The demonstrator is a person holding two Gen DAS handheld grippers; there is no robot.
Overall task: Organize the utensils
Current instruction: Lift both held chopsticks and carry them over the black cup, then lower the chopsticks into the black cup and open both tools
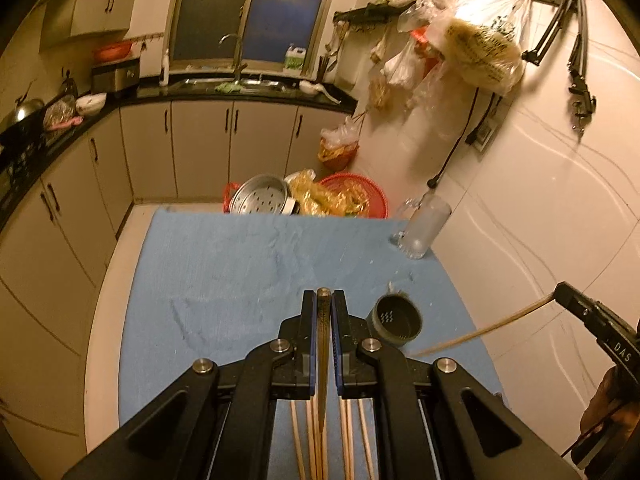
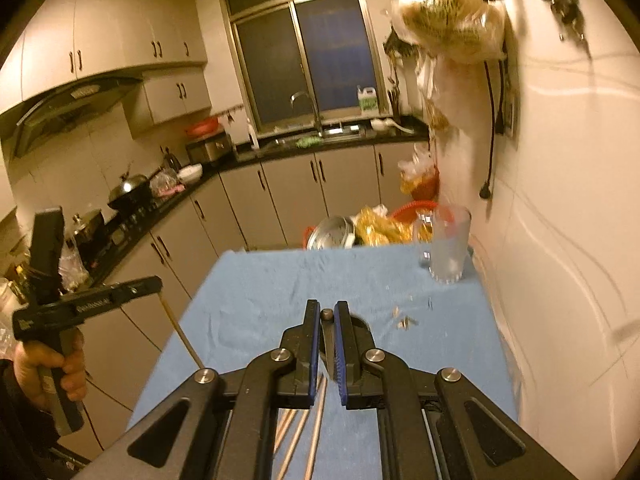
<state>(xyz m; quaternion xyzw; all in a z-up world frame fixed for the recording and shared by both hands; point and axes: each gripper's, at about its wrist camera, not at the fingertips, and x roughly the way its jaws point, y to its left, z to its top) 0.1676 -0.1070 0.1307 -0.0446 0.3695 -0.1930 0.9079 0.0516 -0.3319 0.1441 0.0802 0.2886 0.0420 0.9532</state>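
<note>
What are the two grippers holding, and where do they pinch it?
Each gripper, left and right, pinches one chopstick near its thick top end, above the blue cloth.

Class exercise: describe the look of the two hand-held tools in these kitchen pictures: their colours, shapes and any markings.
Both the left tool and right tool are matte black, with angular linkage arms joined by round silver bolts and two flat parallel fingers lined with blue pads. White lettering marks the side of each body. The person's left hand shows a dark sleeve.

Dim kitchen, grey cabinets (image 1: 200, 148) (dark window (image 2: 308, 60))
</note>
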